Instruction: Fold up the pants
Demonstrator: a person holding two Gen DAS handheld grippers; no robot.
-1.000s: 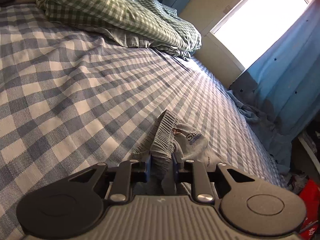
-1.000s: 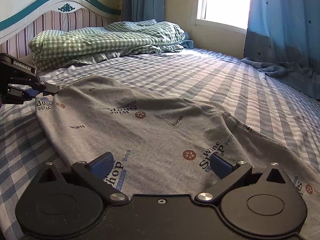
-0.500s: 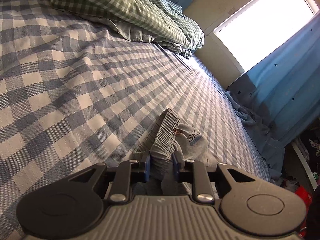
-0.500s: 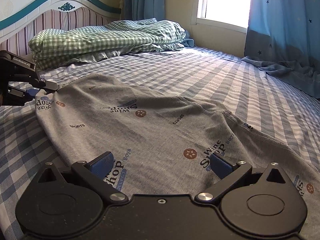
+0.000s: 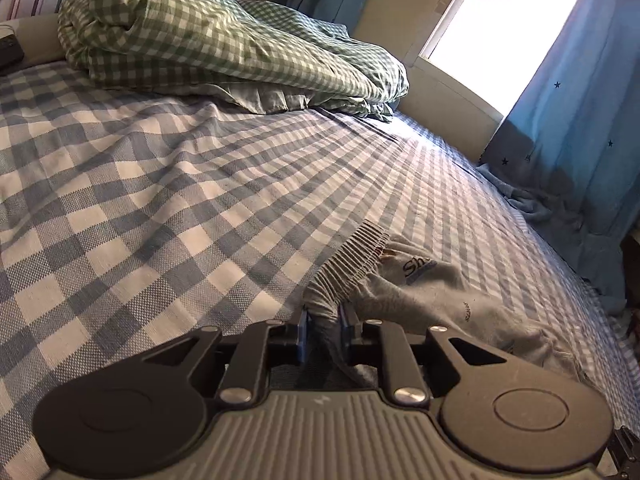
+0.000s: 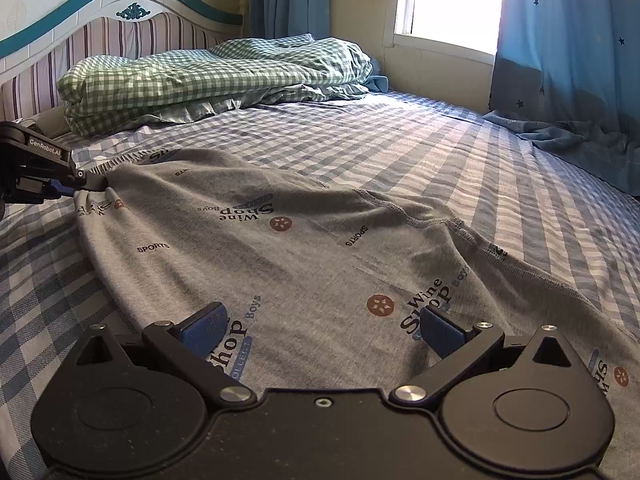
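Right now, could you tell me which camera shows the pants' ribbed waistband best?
The left wrist view: the waistband fills its centre, ribs clear, pinched in the left tool. The right wrist view shows only a thin far strip of it.

grey printed pants (image 6: 304, 248) are spread flat across the checked bed (image 6: 460, 160), the ribbed waistband (image 5: 352, 256) bunched and lifted slightly.

Left gripper (image 5: 323, 330): rolled about its pointing line; bed horizon now nearer level, its jaws opening with the ribbed waistband (image 5: 352, 258) between them.
Waistband corner, right-wrist view: shifted toward 3 o'clock with the left gripper (image 6: 86, 182).
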